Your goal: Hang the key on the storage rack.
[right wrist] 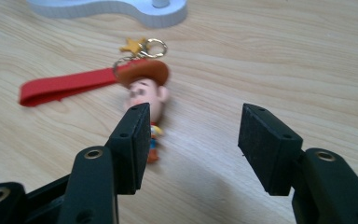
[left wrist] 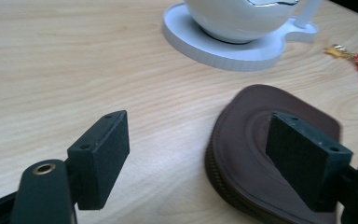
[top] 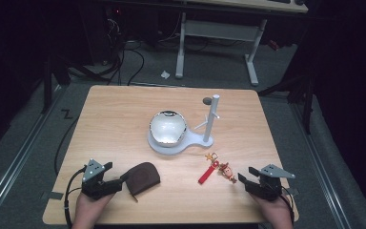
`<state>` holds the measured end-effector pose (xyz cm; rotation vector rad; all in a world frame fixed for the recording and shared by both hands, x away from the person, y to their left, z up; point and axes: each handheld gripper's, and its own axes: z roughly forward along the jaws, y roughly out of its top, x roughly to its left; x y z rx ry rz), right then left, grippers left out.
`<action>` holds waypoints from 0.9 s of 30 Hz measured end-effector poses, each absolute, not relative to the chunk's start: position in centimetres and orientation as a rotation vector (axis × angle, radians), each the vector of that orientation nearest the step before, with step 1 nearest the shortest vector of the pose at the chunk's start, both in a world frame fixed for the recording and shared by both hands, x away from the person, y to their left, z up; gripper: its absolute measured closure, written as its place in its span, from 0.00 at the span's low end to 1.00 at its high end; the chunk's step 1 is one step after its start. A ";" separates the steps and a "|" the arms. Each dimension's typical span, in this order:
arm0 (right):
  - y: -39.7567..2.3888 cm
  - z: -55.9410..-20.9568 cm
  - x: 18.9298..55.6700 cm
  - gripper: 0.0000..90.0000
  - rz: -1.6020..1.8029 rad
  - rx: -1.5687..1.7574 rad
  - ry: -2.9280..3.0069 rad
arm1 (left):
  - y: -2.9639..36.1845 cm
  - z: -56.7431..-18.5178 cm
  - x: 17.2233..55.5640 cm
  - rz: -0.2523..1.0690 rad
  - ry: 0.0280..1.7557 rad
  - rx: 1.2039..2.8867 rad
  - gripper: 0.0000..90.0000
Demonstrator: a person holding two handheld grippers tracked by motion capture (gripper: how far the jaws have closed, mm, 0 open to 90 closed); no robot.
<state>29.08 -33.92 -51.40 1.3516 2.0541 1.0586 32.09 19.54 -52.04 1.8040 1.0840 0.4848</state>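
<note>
A: While both hands wait at the near edge of the pale wooden table (top: 124, 109), what do you see closest?

B: At the near left, the left gripper (top: 116, 183) has its black jaws wide apart with nothing between them. One jaw hangs over the soft brown leather pouch with a zip round its edge (top: 143, 177), and the other is over bare wood. I can't tell if the jaw touches the pouch.

A: And on the right?

B: The right gripper (top: 246, 180) is open too, and empty. Just in front of it lies the little cowboy doll keyring with a brown hat (right wrist: 145, 93). It has a flat red strap (right wrist: 65, 86) and a shiny gold ring with a star (right wrist: 142, 46).

A: What could go wrong?

B: I think the doll is small and bumpy. If the jaws close on its round head, it could pop out sideways. The strap is floppy, so it might drag behind. The pouch is low and squashy, so a jaw could just push it along the smooth wood.

A: What's farther away?

B: In the middle sits a shiny white bowl with a wavy silver rim (top: 167, 127) on a smooth white flat stand (top: 162, 145). A thin white post with small pegs (top: 211, 117) stands up on its right. A small grey round thing (top: 207, 100) lies behind that.
</note>
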 end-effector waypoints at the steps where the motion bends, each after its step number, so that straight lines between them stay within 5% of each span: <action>1: -34.1 -51.5 29.2 0.51 1.066 1.359 2.044 | 19.5 -52.0 32.1 0.487 1.087 1.802 0.24; 17: -34.5 -52.0 29.4 0.48 1.087 1.378 2.034 | 19.9 -52.6 32.5 0.560 1.079 1.781 0.29; 27: -34.0 -51.7 29.0 0.46 1.037 1.423 2.043 | 20.1 -52.0 33.4 0.445 1.084 1.884 0.33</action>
